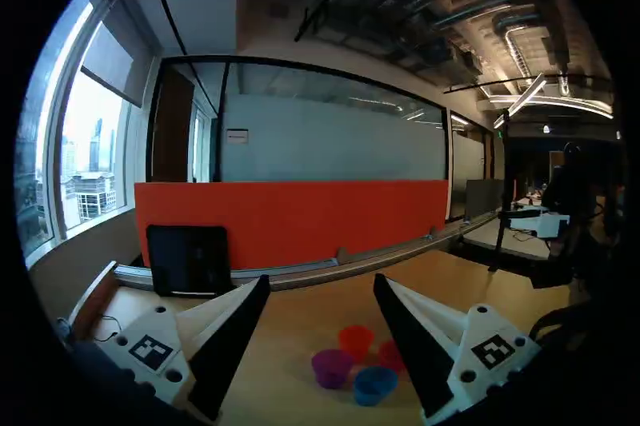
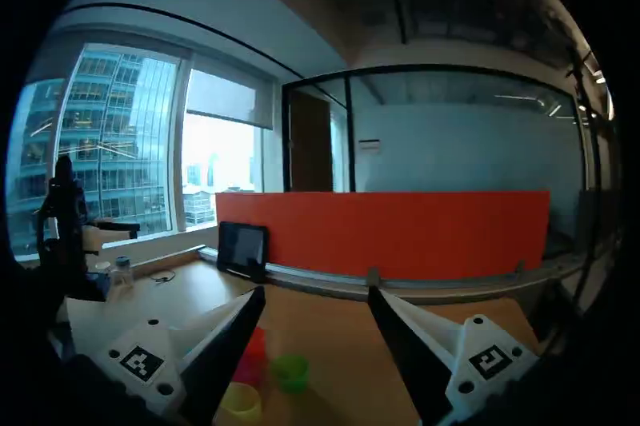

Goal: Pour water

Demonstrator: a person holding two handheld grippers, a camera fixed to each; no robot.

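Note:
In the left gripper view, my left gripper (image 1: 320,286) is open above the wooden desk (image 1: 296,330), nothing between its fingers. Below it stand small cups: an orange cup (image 1: 355,340), a purple cup (image 1: 333,367), a blue cup (image 1: 374,384) and a red cup (image 1: 391,354) partly behind the right finger. In the right gripper view, my right gripper (image 2: 316,294) is open over the desk (image 2: 336,330). Near it sit a green cup (image 2: 291,372), a yellow cup (image 2: 241,402) and a red cup (image 2: 254,356) beside the left finger. A small clear bottle (image 2: 121,273) stands at far left.
An orange partition (image 1: 288,218) runs along the desk's back with a dark tablet (image 1: 189,260) leaning on it. Windows (image 2: 120,162) line the left side. A black stand (image 2: 64,226) rises at the desk's left end. Other desks and chairs (image 1: 552,234) lie to the right.

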